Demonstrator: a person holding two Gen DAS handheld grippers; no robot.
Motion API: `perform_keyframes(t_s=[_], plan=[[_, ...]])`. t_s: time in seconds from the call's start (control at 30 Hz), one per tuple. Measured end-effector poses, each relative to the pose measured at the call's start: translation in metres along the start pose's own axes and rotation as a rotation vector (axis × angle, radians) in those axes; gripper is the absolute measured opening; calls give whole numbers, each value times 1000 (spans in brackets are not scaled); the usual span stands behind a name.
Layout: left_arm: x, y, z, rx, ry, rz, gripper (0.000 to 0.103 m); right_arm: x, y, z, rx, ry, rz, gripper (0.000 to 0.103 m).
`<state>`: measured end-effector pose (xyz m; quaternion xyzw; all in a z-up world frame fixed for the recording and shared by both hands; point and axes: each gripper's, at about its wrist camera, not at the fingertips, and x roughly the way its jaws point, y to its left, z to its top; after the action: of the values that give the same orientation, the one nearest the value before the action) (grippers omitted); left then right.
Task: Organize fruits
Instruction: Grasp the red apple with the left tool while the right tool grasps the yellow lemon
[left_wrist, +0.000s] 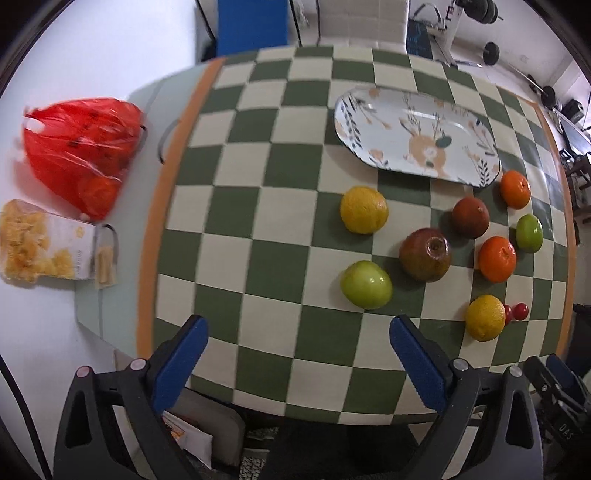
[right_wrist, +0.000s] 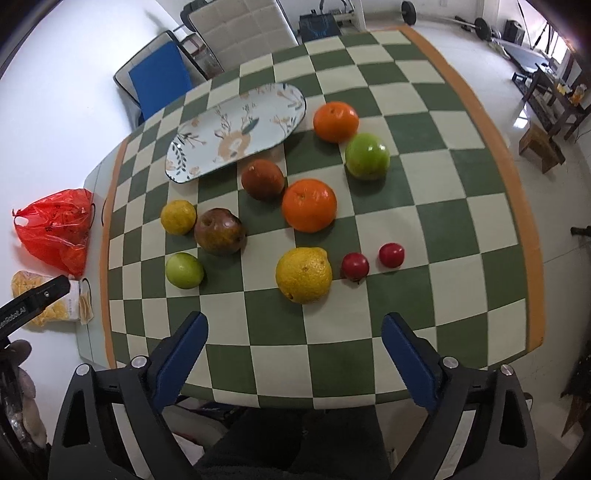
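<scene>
Checkered green/cream table (right_wrist: 424, 206) w/ orange border carries all the fruit, loose, none on the plate (right_wrist: 236, 129), which sits at the far side, floral print. Just near of the plate: dark red fruit (right_wrist: 263, 179), two oranges (right_wrist: 309, 205) (right_wrist: 335, 122), green apple (right_wrist: 367, 156). Nearer row: small lemon (right_wrist: 178, 216) touching a brownish apple (right_wrist: 220, 232), second green apple (right_wrist: 184, 270), big lemon (right_wrist: 303, 274), two small red fruits (right_wrist: 355, 266) (right_wrist: 391, 254) beside it on its right.

Left tool (left_wrist: 297, 369) hovers over the near table edge, blue pads wide apart, nothing between them; closest fruit is the green apple (left_wrist: 365, 284). Right tool (right_wrist: 293, 365) likewise wide open, holding nothing, big lemon just ahead of it.

Off the cloth's left edge: red plastic bag (left_wrist: 79, 147) and a snack packet (left_wrist: 44, 240), both well apart from the fruit. Chairs and gym gear behind the table.
</scene>
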<state>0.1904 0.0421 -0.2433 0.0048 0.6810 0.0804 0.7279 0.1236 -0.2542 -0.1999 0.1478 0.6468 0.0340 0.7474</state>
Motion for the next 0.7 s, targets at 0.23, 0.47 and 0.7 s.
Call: perform_keyframes(t_s=[0.23, 0.47, 0.7], plan=[[60, -42, 43, 94, 144, -160, 81, 66, -4, 11, 134, 89, -9, 88], [82, -118, 66, 317, 189, -180, 81, 108, 2, 21, 197, 146, -6, 80], [116, -171, 67, 490, 243, -105, 81, 132, 9, 30, 184, 151, -81, 78]])
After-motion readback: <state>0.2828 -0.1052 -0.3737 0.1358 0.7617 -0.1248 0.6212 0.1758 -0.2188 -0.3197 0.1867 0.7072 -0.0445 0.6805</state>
